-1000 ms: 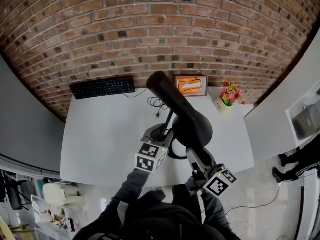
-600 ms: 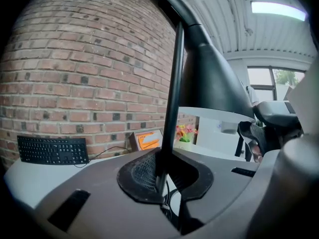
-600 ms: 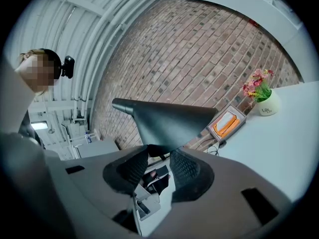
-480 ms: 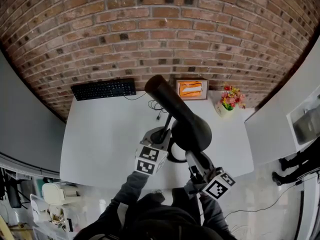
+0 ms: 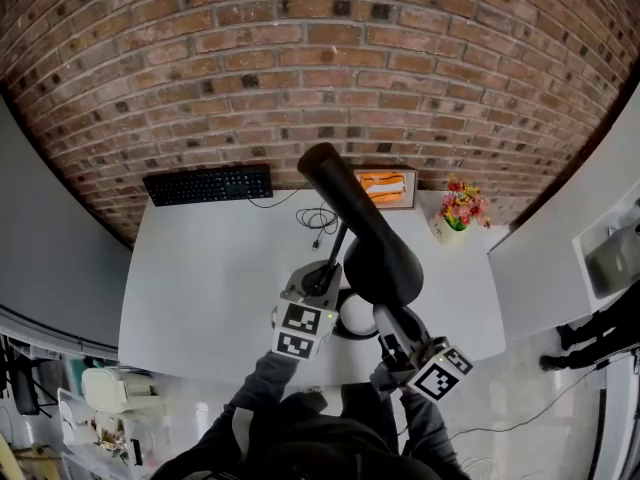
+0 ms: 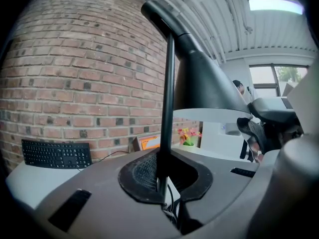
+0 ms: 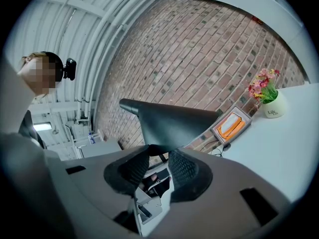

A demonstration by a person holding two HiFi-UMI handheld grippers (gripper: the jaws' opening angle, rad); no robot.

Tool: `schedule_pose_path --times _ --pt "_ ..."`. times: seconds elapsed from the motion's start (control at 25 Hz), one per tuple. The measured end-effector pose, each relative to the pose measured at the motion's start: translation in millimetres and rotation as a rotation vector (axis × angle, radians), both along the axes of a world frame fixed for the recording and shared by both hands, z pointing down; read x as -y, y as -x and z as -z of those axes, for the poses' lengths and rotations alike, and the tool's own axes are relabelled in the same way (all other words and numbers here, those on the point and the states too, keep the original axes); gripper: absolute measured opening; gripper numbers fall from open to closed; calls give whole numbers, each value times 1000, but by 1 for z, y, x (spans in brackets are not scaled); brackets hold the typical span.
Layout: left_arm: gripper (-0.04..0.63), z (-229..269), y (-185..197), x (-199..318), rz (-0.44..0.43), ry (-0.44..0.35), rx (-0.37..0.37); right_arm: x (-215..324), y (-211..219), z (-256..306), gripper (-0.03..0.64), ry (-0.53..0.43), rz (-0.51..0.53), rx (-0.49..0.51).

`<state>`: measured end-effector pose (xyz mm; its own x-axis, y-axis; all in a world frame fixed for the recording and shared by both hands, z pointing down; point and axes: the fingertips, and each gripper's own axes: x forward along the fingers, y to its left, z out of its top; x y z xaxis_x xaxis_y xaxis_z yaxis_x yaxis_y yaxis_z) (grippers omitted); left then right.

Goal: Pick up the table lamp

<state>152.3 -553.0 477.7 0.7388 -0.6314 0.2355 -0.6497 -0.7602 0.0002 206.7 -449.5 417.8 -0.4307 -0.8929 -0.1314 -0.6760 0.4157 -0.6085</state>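
Note:
A black table lamp [image 5: 372,248] stands on the white table [image 5: 200,278], its long shade slanting up toward the wall. My left gripper [image 5: 318,286] has just been closing and is shut on the lamp's thin stem [image 6: 167,108], which runs up between the pads [image 6: 142,173]. My right gripper [image 5: 386,320] reaches in from the near side. Its jaws have just been closing with the shade's edge [image 7: 167,121] between them, and both pads [image 7: 133,167] touch it. The lamp's base [image 5: 335,318] is mostly hidden by the grippers.
A black keyboard [image 5: 207,182] lies at the back left by the brick wall. An orange box [image 5: 385,186] and a small flower pot [image 5: 460,208] stand at the back right. A loose cable [image 5: 320,218] trails behind the lamp. Grey partitions flank the table.
Both grippers have closed in on the lamp, the left on the stem, the right at the shade. A pale patch under the shade now shows near the base.

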Motion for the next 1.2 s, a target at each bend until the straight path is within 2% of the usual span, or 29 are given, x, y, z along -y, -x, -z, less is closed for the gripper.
schedule_pose_path --times 0.24,0.56,0.8,1.0,1.2 --pt "21 19 1 2 -4 -43 -24 3 0 15 103 -43 27 -8" --pt "18 58 11 7 10 -75 -126 7 14 62 84 -168 66 -104" --pt "17 112 13 14 9 -159 -204 11 17 110 75 -272 89 -126" --pt "15 147 15 17 9 -234 -222 14 16 140 74 -340 91 -123" --pt "15 156 15 15 -2 -234 -240 11 19 150 74 -385 83 -161"
